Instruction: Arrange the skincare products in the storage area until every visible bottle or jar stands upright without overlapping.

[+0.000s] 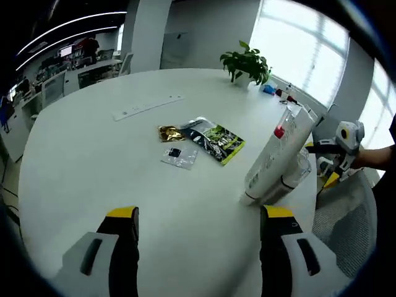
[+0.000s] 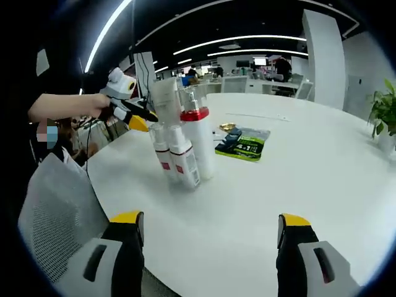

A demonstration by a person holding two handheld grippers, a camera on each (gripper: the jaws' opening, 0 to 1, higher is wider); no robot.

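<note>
Skincare bottles (image 2: 182, 145): 4 noted upright, clustered on bench (image 2: 297, 179), well ahead of right gripper (image 2: 213, 238) fingers, which are released, empty. Left gripper (image 1: 198, 232) likewise released. Spacing check judged next.

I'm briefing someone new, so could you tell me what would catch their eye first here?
The cluster of white skincare bottles near the edge of the round white table, the tallest with a red collar. Beyond them lie a green sachet and a gold packet, with a potted plant at the far side.
</note>
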